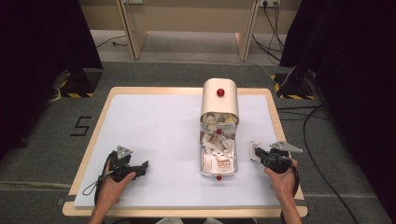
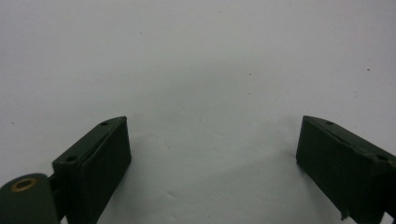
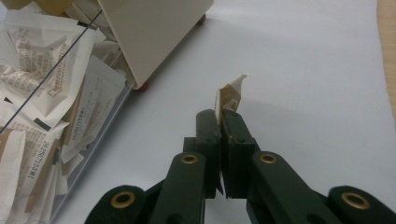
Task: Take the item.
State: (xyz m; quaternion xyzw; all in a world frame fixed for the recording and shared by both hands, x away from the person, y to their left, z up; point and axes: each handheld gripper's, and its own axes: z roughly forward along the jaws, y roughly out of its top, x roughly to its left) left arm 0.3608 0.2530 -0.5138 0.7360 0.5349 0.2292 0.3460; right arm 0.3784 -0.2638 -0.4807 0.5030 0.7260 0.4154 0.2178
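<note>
A cream box with red knobs [image 1: 219, 97] stands mid-table, its clear front tray [image 1: 218, 158] holding several white and brown paper packets [image 3: 42, 93]. My right gripper [image 1: 256, 152] rests right of the tray, held by a hand, and is shut on one flat white and brown packet [image 3: 229, 98] that sticks up edge-on between its jaws [image 3: 222, 122]. My left gripper [image 1: 139, 167] lies at the table's front left in the other hand. It is open [image 2: 212, 144], with only bare white surface between its black pads [image 2: 109, 144].
A white mat [image 1: 154, 130] covers the wooden table [image 1: 275, 116]. Past the far edge are grey carpet, wooden legs, cables and black stands with yellow-striped feet [image 1: 74, 84].
</note>
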